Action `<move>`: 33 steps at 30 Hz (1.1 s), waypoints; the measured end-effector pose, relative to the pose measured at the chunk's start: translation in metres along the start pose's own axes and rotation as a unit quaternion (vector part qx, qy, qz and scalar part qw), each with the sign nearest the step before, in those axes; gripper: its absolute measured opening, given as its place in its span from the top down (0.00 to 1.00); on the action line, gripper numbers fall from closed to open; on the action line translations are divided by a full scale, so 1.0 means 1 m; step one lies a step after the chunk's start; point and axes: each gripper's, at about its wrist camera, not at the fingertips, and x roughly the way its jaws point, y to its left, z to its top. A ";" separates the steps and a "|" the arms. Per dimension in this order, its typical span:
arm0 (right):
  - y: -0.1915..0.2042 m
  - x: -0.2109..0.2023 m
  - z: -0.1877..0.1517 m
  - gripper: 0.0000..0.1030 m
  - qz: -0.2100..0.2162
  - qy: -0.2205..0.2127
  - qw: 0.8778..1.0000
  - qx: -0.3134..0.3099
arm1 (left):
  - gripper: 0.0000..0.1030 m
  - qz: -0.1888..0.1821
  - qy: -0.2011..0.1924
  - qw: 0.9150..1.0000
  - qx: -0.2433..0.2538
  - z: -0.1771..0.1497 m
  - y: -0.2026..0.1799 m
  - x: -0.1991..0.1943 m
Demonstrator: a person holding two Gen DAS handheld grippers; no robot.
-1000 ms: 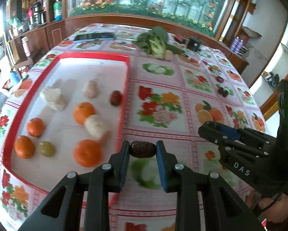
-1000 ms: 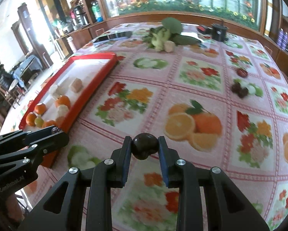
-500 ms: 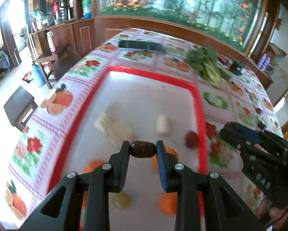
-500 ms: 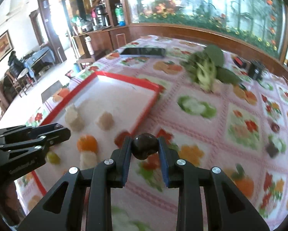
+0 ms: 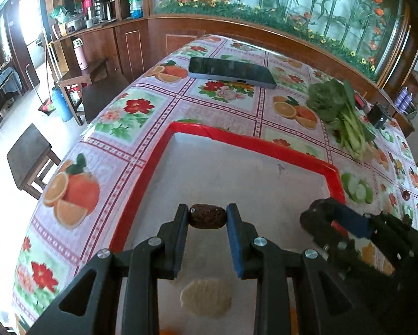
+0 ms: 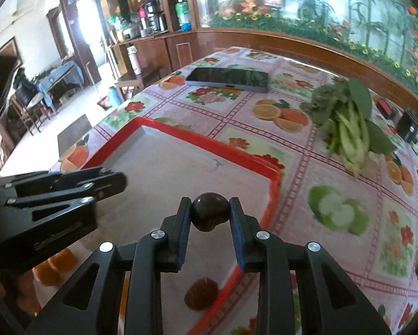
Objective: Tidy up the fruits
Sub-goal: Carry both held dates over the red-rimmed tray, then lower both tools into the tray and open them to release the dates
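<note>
Dark brown and wrinkled, an oblong date [image 5: 208, 220] sits crosswise between the blue-lined pads of the left gripper [image 5: 207, 217], clamped at both ends and held above the white floor of the red-rimmed tray [image 5: 150, 164]. Its skin is matte and creased, with a small pale stem scar at its left tip. Below the jaws a pale, rough-textured lump [image 5: 206, 297] lies on the tray floor.

The right gripper [image 6: 210, 215] is closed on a dark round fruit [image 6: 210, 214], glossy and nearly black-brown, with a lobed underside that bulges below the pads. It is pinched at its widest part, right at the fingertips, and hangs over the tray's right-hand side near the red rim. A reddish-brown fruit [image 6: 201, 292] lies on the tray floor beneath it, just inside the rim, and blurred orange fruits [image 6: 55, 266] show at the lower left behind the other gripper.

Beyond the tray, on the fruit-patterned tablecloth [image 6: 292, 173], lie a dark phone [image 6: 228, 79] and a bunch of leafy greens [image 6: 348, 122], well apart from both grippers.
</note>
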 end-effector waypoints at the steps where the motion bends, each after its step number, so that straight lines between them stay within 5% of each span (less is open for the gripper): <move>1: 0.002 0.003 0.000 0.74 -0.001 0.000 1.000 -0.007 | 0.70 0.001 0.002 1.000 0.001 0.002 -0.001 0.003; 15: 0.002 0.020 -0.004 0.73 0.000 0.011 1.000 -0.024 | 0.70 0.029 0.009 0.999 0.017 0.003 -0.008 0.022; 17: 0.003 0.020 -0.005 0.68 -0.001 0.011 1.000 -0.028 | 0.66 0.038 0.006 0.999 0.022 0.002 -0.009 0.021; 21: 0.004 0.017 -0.007 0.66 -0.013 0.011 0.999 -0.034 | 0.41 0.048 0.011 0.999 0.010 0.001 -0.004 0.022; 33: 0.006 -0.007 -0.016 0.61 -0.034 0.009 0.999 -0.024 | 0.35 0.070 0.004 0.997 0.015 -0.018 -0.005 0.003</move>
